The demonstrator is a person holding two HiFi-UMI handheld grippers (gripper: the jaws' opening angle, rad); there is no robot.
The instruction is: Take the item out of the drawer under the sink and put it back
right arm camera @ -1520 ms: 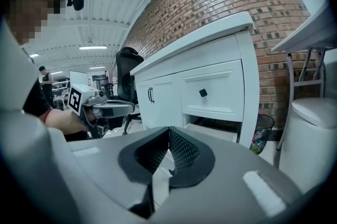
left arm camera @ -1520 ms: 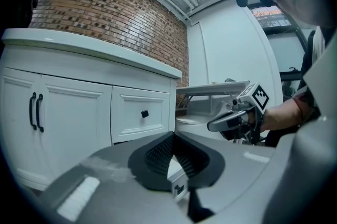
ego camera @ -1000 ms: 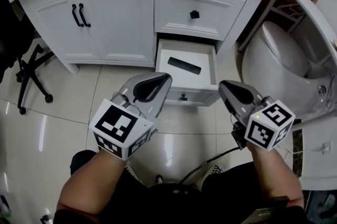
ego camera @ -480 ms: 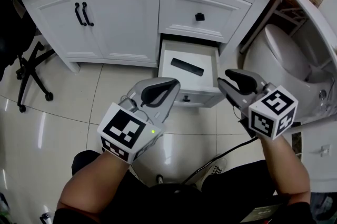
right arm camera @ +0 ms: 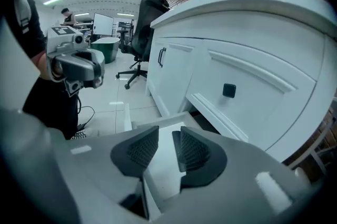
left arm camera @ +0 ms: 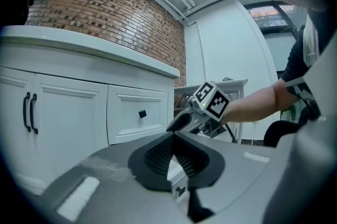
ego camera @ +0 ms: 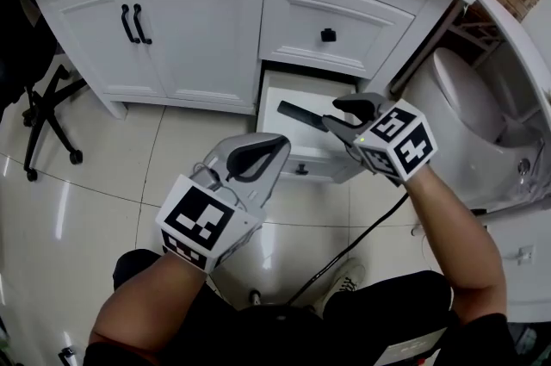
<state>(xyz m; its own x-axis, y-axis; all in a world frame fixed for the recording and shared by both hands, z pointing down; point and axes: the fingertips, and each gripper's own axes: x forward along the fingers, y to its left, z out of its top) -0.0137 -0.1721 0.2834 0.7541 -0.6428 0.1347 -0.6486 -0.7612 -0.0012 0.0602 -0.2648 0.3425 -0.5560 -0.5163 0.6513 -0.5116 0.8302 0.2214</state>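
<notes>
The white drawer (ego camera: 303, 163) under the sink stands pulled out. A flat black item (ego camera: 293, 112) lies inside it, toward the back. My right gripper (ego camera: 337, 114) hovers over the drawer's right part, just right of the item and not touching it. Its jaws are open with nothing between them, and the right gripper view (right arm camera: 166, 136) shows the drawer's white floor (right arm camera: 160, 167) through the gap. My left gripper (ego camera: 274, 147) hangs in front of the drawer, above the floor tiles. In the left gripper view (left arm camera: 172, 136) its pads meet at the tips and hold nothing.
Above the open drawer is a shut drawer with a black knob (ego camera: 328, 34). To the left are cabinet doors with black handles (ego camera: 131, 22). A white toilet (ego camera: 465, 93) stands at the right and an office chair base (ego camera: 47, 119) at the left. A black cable (ego camera: 362, 245) crosses the tiles.
My right gripper has opened and moved forward and left, from in front of the drawer to over it. The left gripper has barely shifted.
</notes>
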